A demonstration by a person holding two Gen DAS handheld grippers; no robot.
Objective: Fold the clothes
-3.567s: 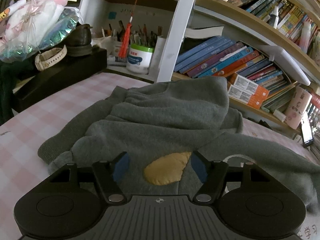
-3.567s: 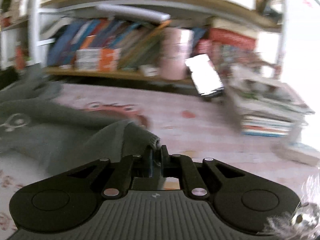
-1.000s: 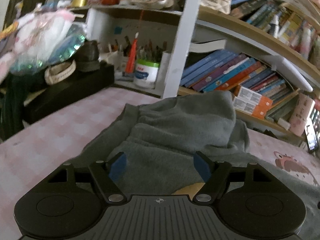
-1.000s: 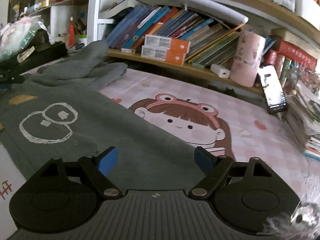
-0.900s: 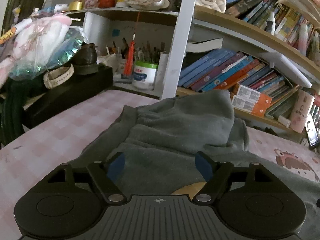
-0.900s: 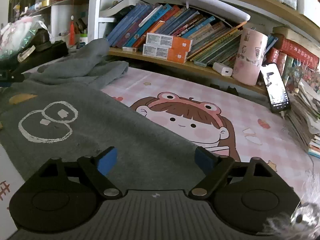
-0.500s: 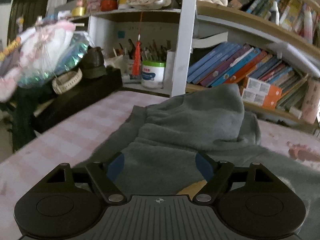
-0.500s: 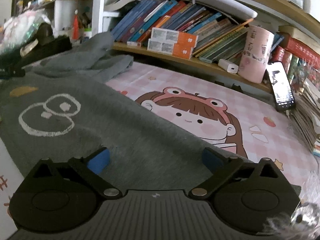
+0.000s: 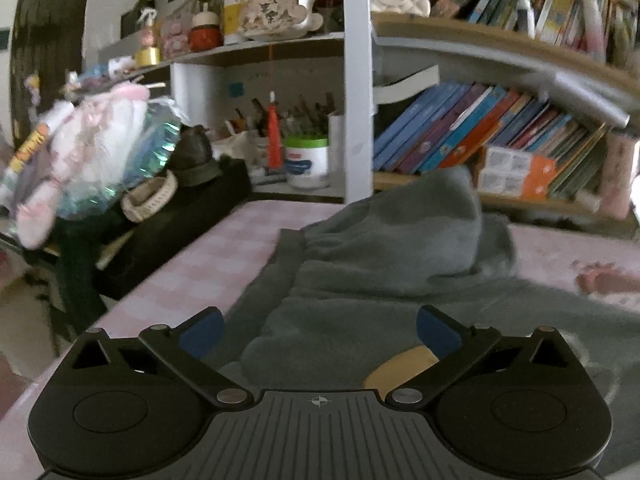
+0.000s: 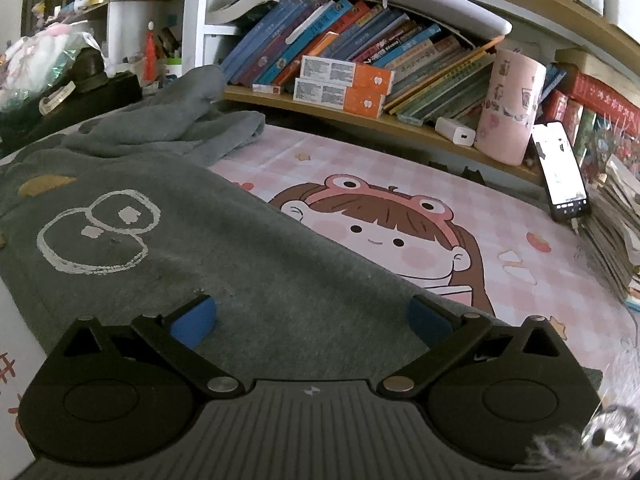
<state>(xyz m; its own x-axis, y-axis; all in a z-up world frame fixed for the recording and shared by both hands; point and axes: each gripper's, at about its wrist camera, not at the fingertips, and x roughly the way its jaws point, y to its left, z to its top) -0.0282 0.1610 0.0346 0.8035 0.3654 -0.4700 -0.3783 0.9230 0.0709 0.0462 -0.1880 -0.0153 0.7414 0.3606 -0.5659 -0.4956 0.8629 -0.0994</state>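
Note:
A grey hooded sweatshirt (image 10: 208, 240) lies spread on a pink checked mat (image 10: 460, 184), with a white outline drawing (image 10: 96, 236) and a yellow patch (image 10: 44, 184) on its front. Its hood (image 9: 404, 232) is bunched toward the bookshelf. My left gripper (image 9: 318, 334) is open and empty over the sweatshirt, with the yellow patch (image 9: 400, 368) by its right finger. My right gripper (image 10: 308, 316) is open and empty over the sweatshirt's lower part, near its edge.
A bookshelf (image 10: 360, 52) with books runs along the back. A pink cup (image 10: 508, 108) and a phone (image 10: 560, 172) stand at the right, next to a stack of books (image 10: 616, 216). A black box (image 9: 168, 232) with a wrapped toy (image 9: 92, 160) sits at the left.
Both grippers have opened wider and shifted slightly over the sweatshirt. The right gripper, shut on a sleeve cuff 3.6 s ago, has let it go. The sweatshirt has not moved lately.

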